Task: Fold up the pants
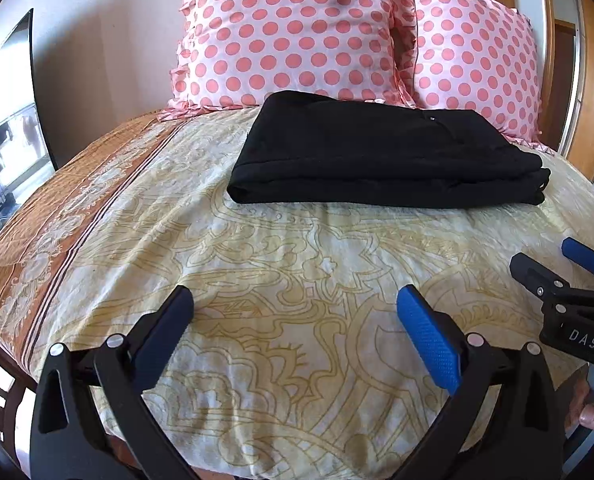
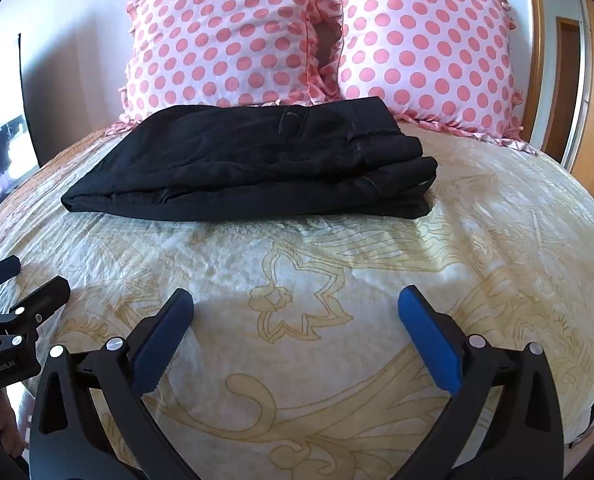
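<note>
The black pants (image 1: 381, 152) lie folded in a flat stack on the cream patterned bedspread (image 1: 281, 280), just in front of the pillows. They also show in the right wrist view (image 2: 257, 164). My left gripper (image 1: 295, 300) is open and empty, held over the bedspread well short of the pants. My right gripper (image 2: 295, 300) is open and empty too, at the same distance. The right gripper shows at the right edge of the left wrist view (image 1: 553, 264). The left gripper shows at the left edge of the right wrist view (image 2: 29, 280).
Two pink polka-dot pillows (image 1: 297, 36) (image 1: 473, 56) lean against the wall behind the pants. The bedspread has an orange border (image 1: 57, 216) on the left. A dark-framed window or mirror (image 1: 9, 120) is at the far left and a wooden door (image 2: 565, 92) at the right.
</note>
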`<control>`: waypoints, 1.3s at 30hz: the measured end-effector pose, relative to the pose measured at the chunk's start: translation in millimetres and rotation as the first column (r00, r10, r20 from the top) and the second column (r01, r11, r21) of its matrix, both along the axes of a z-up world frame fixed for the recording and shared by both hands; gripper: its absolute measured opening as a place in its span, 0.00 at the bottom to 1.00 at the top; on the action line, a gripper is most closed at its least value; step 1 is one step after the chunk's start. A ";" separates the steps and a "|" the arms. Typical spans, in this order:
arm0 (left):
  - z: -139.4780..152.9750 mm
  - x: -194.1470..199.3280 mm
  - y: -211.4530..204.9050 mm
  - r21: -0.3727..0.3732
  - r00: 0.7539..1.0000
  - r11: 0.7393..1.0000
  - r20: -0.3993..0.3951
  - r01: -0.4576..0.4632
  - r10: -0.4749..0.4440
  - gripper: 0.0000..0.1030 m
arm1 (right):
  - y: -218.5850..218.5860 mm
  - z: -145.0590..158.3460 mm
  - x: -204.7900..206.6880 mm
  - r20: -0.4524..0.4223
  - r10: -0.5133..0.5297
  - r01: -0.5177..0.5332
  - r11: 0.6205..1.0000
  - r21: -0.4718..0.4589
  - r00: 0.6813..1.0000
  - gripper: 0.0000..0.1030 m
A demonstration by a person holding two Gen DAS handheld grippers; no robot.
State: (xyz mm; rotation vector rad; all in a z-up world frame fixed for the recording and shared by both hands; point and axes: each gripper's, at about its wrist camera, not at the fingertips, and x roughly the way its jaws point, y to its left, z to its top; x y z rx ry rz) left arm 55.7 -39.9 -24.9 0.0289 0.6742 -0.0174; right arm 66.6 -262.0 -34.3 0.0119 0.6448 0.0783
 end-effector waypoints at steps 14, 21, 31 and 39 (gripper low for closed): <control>-1.1 -2.8 -0.2 0.000 1.000 1.000 0.019 -0.011 0.011 0.98 | 0.0 -1.5 -3.4 0.024 -0.024 0.024 1.000 0.002 0.999 0.99; -1.4 -3.2 -0.3 0.000 1.000 1.000 0.019 -0.011 0.011 0.98 | -0.1 -1.6 -3.8 0.026 -0.024 0.024 1.000 0.002 0.999 0.99; -1.5 -3.4 -0.3 0.001 1.000 1.000 0.019 -0.012 0.012 0.98 | -0.3 -1.6 -3.9 0.026 -0.023 0.023 1.000 0.002 0.999 0.99; -1.4 -3.5 -0.3 0.000 1.000 1.000 0.020 -0.012 0.012 0.98 | -0.6 -1.6 -4.4 0.026 -0.023 0.023 1.000 0.002 0.999 0.99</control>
